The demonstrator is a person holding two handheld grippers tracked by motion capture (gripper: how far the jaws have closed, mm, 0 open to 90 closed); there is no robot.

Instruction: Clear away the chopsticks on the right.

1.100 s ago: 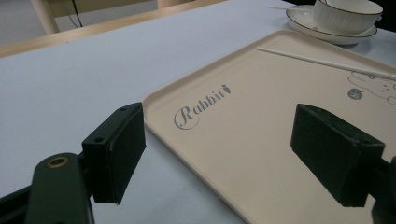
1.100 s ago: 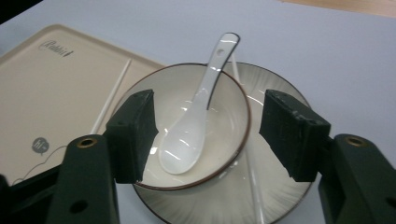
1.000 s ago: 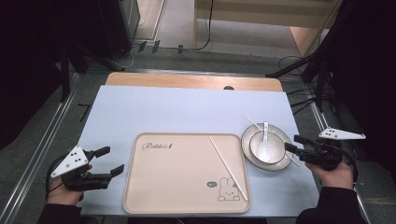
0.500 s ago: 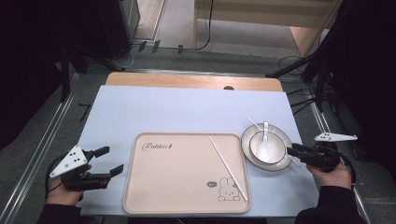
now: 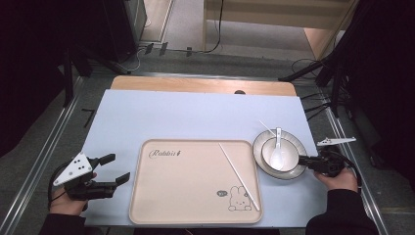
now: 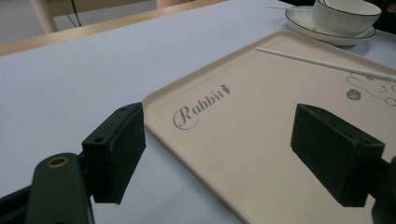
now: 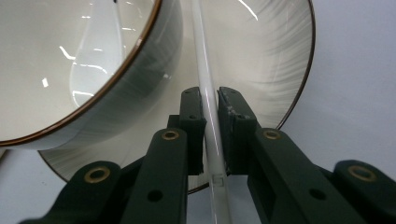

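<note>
A beige rabbit-print tray lies at the table's front, with one white chopstick resting slantwise on it. To its right a white plate carries a bowl holding a white spoon. A second white chopstick lies across the plate beside the bowl, its far tip poking past the rim. My right gripper is at the plate's right edge, shut on this chopstick. Left of the tray, my left gripper stands open over the tray's corner, holding nothing.
A pale blue mat covers the table, bare behind the tray. A wooden strip runs along the far edge. Metal rails flank the table on both sides, and cables lie on the floor beyond it.
My right gripper has moved left to the plate's rim and closed on the chopstick lying there. The left gripper has barely moved and stays open.
</note>
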